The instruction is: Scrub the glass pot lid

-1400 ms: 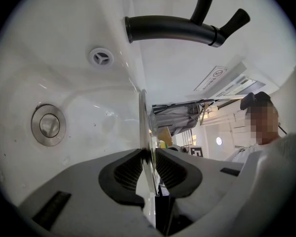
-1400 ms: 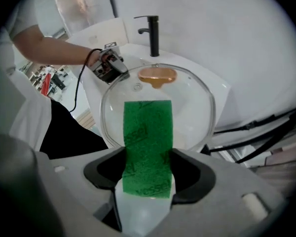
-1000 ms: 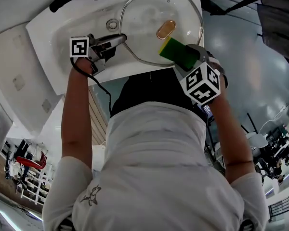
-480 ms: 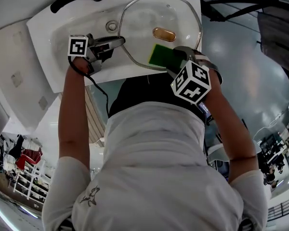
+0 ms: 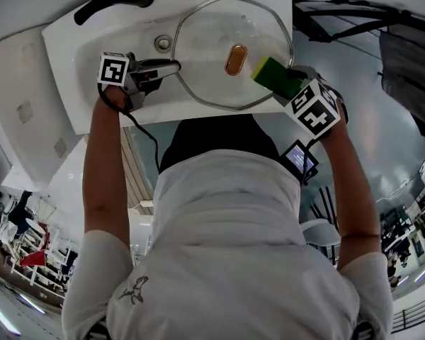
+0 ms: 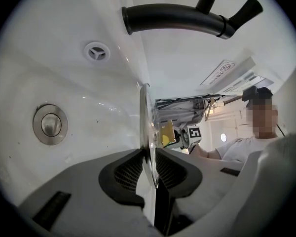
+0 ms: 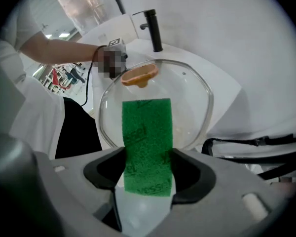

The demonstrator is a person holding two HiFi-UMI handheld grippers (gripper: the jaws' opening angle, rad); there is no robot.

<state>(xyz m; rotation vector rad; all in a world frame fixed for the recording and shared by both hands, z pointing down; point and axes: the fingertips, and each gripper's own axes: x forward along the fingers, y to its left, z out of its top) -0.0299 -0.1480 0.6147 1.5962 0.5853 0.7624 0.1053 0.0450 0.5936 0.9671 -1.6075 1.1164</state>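
Lid (image 5: 205,48): glass, over the sink (image 5: 78,41), with its left rim clamped between the left gripper's (image 6: 149,157) jaws.
Sponge (image 7: 147,132): green, pinched in the right gripper (image 7: 147,169), at the lid's right edge, near the knob (image 5: 234,59).

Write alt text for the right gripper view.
Right gripper clamped on a green scouring sponge, its far end at a round glass pot lid with an amber knob. A black tap stands behind, and a person's arm reaches in from the left.
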